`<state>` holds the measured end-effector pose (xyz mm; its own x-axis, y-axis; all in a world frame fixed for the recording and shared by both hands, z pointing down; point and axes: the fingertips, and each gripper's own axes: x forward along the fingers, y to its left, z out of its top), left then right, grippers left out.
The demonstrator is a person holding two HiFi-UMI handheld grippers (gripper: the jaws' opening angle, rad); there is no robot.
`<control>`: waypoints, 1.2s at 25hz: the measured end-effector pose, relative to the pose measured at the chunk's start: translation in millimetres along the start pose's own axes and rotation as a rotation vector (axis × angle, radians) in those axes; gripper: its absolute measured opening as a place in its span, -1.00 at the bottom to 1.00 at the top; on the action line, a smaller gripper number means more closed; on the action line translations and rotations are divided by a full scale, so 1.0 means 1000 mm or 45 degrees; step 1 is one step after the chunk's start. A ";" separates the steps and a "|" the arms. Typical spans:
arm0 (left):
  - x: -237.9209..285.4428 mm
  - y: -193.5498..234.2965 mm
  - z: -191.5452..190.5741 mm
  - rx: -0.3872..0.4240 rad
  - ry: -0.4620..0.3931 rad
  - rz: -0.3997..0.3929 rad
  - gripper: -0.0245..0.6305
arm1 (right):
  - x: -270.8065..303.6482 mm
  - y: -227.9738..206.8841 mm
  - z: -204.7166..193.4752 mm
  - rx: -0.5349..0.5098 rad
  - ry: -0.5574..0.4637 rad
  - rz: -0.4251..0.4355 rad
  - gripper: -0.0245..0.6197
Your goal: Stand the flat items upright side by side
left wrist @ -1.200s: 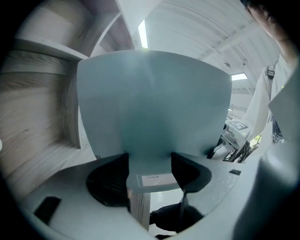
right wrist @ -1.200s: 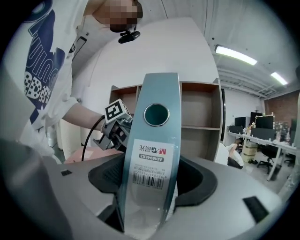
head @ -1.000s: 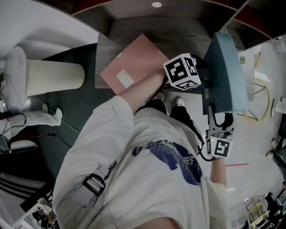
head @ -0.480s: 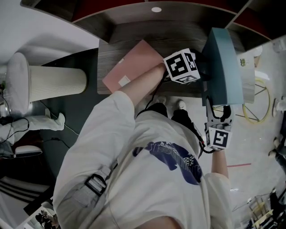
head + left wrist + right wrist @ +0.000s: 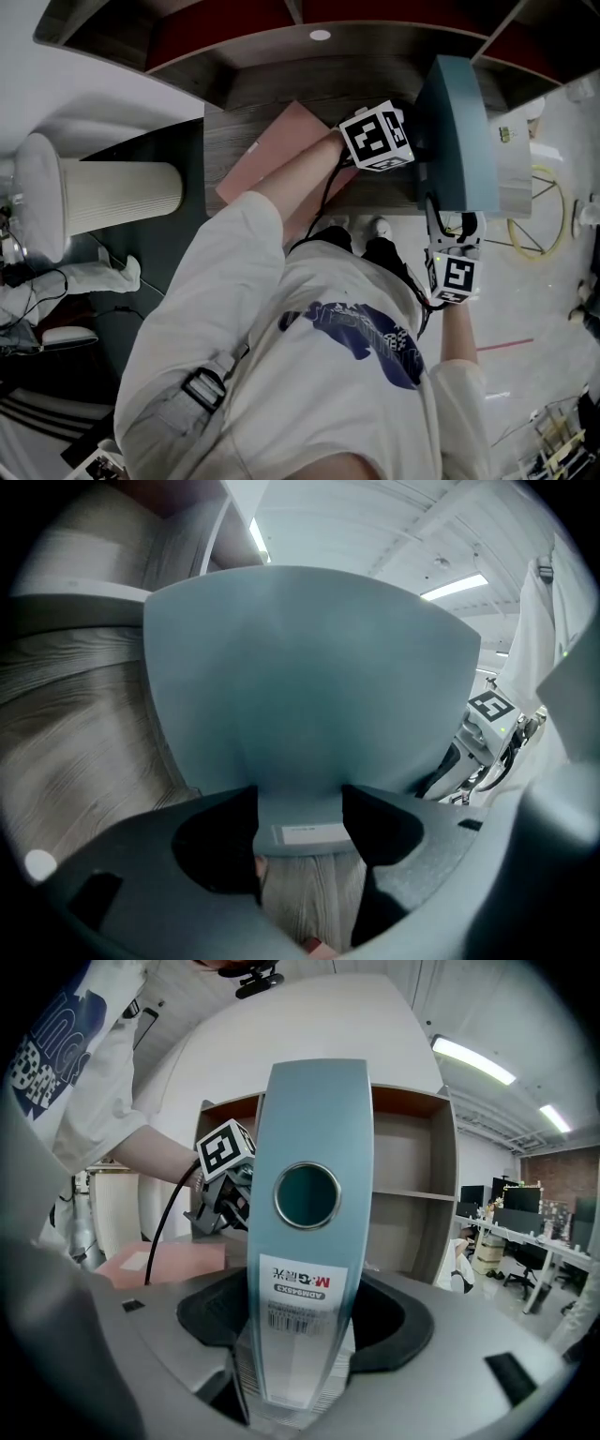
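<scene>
A blue-grey lever-arch binder [image 5: 459,131] stands on edge over the right end of the wooden shelf board [image 5: 246,111], held from two sides. My left gripper [image 5: 419,150] is shut on its lower edge; in the left gripper view the binder's cover [image 5: 309,667] fills the frame above the left gripper [image 5: 300,834]. My right gripper [image 5: 457,225] is shut on the spine [image 5: 307,1241], which has a round finger hole and a barcode label; the spine runs down into the right gripper [image 5: 295,1372]. A pink folder [image 5: 272,155] lies flat on the board to the left, also the pink folder [image 5: 159,1262].
A white ribbed cylinder [image 5: 103,192] stands on the floor at the left. Shelf compartments with dark red backs [image 5: 225,19] rise behind the board. A yellow wire frame [image 5: 539,202] and clutter sit on the floor at the right. Cables trail at the lower left.
Both grippers and the binder have shifted up the picture, toward the shelf's back, the binder turning more edge-on. The pink folder stays flat on the board.
</scene>
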<state>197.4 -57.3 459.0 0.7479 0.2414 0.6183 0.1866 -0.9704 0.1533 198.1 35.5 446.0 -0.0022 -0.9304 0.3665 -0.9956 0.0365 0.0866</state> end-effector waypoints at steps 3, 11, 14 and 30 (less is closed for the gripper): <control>0.000 0.009 0.000 0.023 0.014 0.003 -0.11 | 0.010 -0.001 0.001 0.009 0.017 -0.014 0.02; -0.002 0.030 -0.003 0.062 0.045 0.006 -0.11 | 0.031 0.002 0.000 0.039 0.082 -0.044 0.02; -0.002 0.032 -0.003 0.075 0.050 0.001 -0.11 | 0.034 0.002 -0.002 0.042 0.103 -0.050 0.02; -0.002 0.038 -0.004 0.103 0.030 0.005 -0.11 | 0.029 -0.002 0.006 0.063 0.122 -0.085 0.07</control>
<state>200.4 -94.4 466.2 0.7337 0.2365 0.6370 0.2349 -0.9680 0.0888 199.0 6.5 450.5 0.0712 -0.8909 0.4486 -0.9966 -0.0448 0.0692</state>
